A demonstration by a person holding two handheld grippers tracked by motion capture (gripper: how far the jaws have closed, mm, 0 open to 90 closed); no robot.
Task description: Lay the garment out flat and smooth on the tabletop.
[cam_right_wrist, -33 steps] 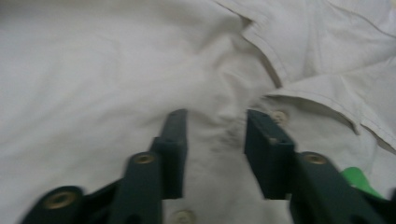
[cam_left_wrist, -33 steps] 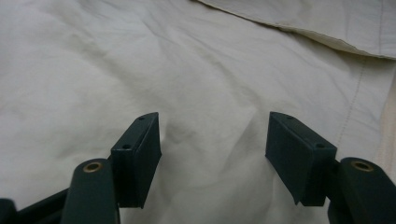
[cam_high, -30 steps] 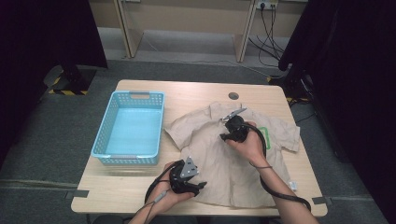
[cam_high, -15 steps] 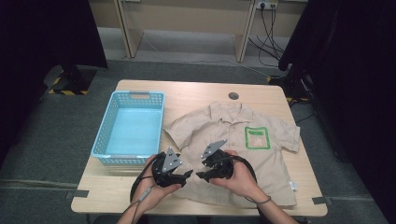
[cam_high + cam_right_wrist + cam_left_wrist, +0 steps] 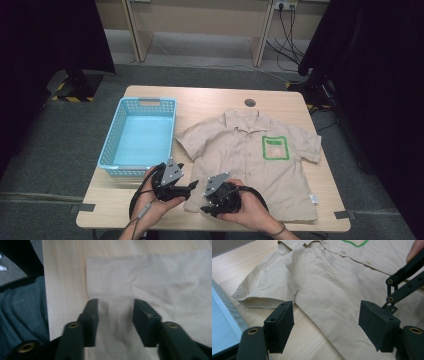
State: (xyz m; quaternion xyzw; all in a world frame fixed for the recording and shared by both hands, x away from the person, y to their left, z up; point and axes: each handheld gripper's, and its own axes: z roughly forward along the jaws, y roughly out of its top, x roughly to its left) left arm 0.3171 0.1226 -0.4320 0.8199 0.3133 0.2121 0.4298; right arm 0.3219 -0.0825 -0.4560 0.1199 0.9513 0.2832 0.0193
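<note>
- Right claw hovering over the near hem of the shirt, jaws partly apart and just having been closing, cloth lying between them but not yet pinched.
- Left claw standing wide apart, gripping nothing, pointing at the shirt's side seam below the sleeve.
- Lying flat and spread on the counter, buttoned front up, green pocket patch showing.
- Sitting just beside the shirt, blue basket holding nothing.
- Judging progress: barely starting; no fold made, hem grab pending, folding and any basket placement remaining.
</note>
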